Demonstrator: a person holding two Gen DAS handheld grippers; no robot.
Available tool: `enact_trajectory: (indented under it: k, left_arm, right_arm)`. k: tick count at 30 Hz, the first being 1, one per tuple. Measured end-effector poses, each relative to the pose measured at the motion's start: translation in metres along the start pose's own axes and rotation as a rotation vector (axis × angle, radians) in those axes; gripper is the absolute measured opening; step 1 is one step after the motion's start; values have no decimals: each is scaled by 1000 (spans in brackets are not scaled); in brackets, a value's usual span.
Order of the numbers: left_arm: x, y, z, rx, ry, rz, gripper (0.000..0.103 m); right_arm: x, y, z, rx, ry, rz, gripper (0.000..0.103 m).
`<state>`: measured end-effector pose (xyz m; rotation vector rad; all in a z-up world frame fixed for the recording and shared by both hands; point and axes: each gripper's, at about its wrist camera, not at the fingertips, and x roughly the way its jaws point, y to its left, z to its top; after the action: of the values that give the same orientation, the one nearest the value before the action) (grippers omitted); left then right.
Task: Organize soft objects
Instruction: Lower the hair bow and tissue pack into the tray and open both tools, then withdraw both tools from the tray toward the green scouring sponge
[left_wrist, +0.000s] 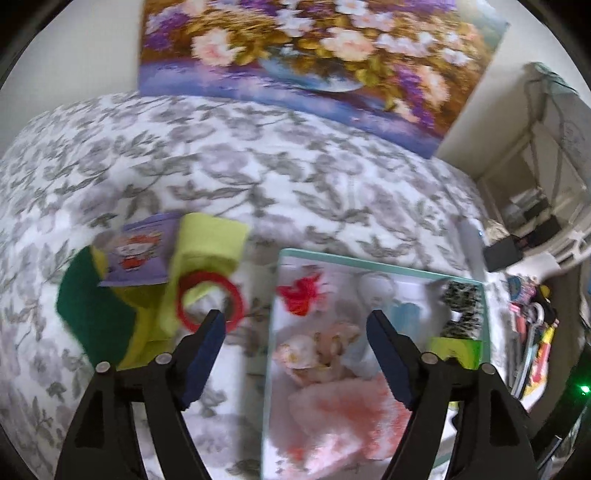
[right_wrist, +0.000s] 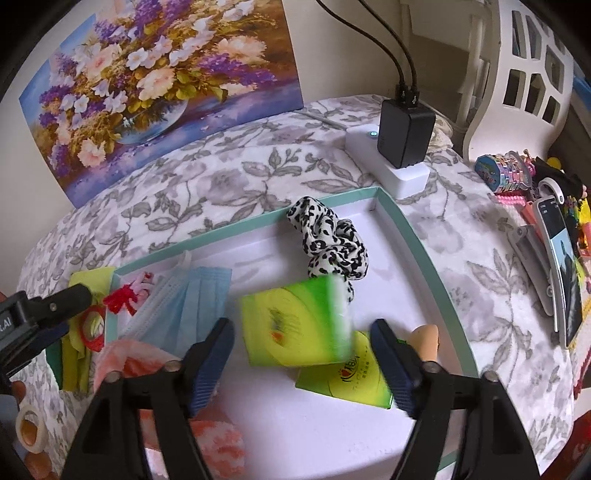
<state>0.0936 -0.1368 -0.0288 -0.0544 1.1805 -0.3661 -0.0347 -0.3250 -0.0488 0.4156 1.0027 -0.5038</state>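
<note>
The right gripper (right_wrist: 302, 332) is held wide open above the teal-rimmed tray (right_wrist: 417, 236); a blurred green tissue pack (right_wrist: 295, 325) is seen between its pads, untouched by either. A second green pack (right_wrist: 343, 384) lies under it, beside a leopard-print scrunchie (right_wrist: 328, 236) and a blue face mask (right_wrist: 184, 302). The left gripper (left_wrist: 295, 325) is likewise spread open and empty, over the tray's left edge; a red ring (left_wrist: 210, 302) and yellow-green cloths (left_wrist: 207, 243) are seen left of it on the floral cover (left_wrist: 221, 158).
</note>
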Motion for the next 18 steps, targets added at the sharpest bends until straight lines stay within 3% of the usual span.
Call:
enact_trajectory:
  k: [5, 8, 13, 18]
  left_arm:
    - [2, 18, -1, -43, -3, 82, 93]
    - [3, 25, -3, -50, 0, 113, 103]
    - [-1, 29, -4, -27, -19, 188, 103]
    - [-1, 31, -6, -19, -1, 203, 103]
  right_arm:
    - [-1, -4, 0, 16, -9, -4, 94]
    - [-1, -6, 0, 26, -18, 3, 103]
    - [-4, -6, 0, 17, -43, -10, 103]
    - [-3, -5, -1, 11, -34, 1, 103]
